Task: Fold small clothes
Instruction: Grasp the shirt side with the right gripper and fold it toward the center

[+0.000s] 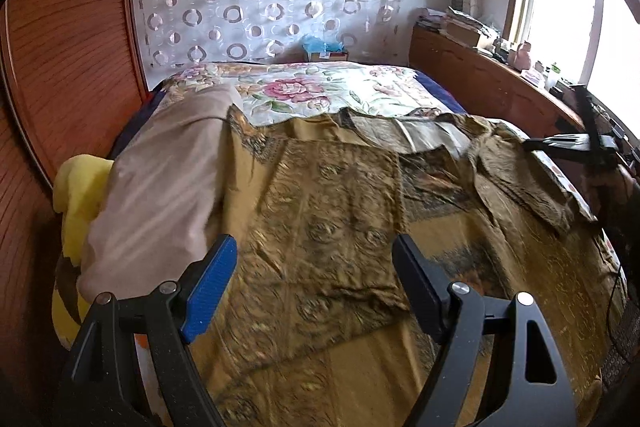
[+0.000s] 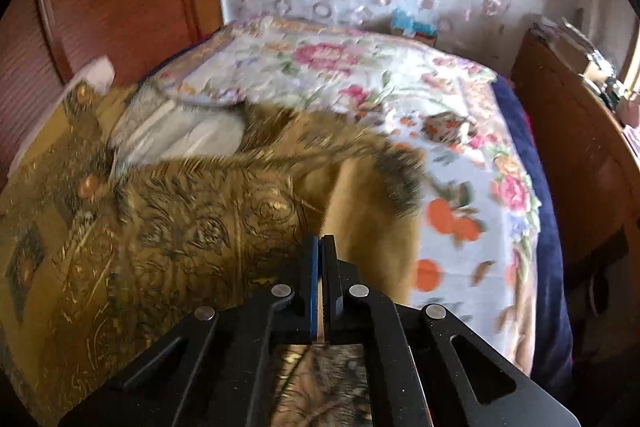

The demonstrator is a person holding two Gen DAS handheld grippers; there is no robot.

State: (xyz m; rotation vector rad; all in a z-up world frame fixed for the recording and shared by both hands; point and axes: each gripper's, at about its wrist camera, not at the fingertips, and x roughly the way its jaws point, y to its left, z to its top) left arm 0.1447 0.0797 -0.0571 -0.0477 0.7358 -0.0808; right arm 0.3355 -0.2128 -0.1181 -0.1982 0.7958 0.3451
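Note:
A golden-brown patterned garment point(image 1: 332, 215) lies spread on the bed, its near part folded over. My left gripper point(image 1: 316, 259) is open and empty, hovering just above the garment's near edge. In the right wrist view my right gripper point(image 2: 320, 247) is shut on an edge of the same garment point(image 2: 192, 227), holding it lifted above the bed; the fabric drapes away to the left and looks blurred. The right gripper also shows at the far right of the left wrist view point(image 1: 576, 143).
A beige garment point(image 1: 160, 195) lies at the left over a yellow item point(image 1: 76, 195). A floral bedspread point(image 1: 320, 87) covers the far bed. A wooden cabinet point(image 1: 480, 83) with clutter stands right; wooden panels point(image 1: 68, 47) stand left.

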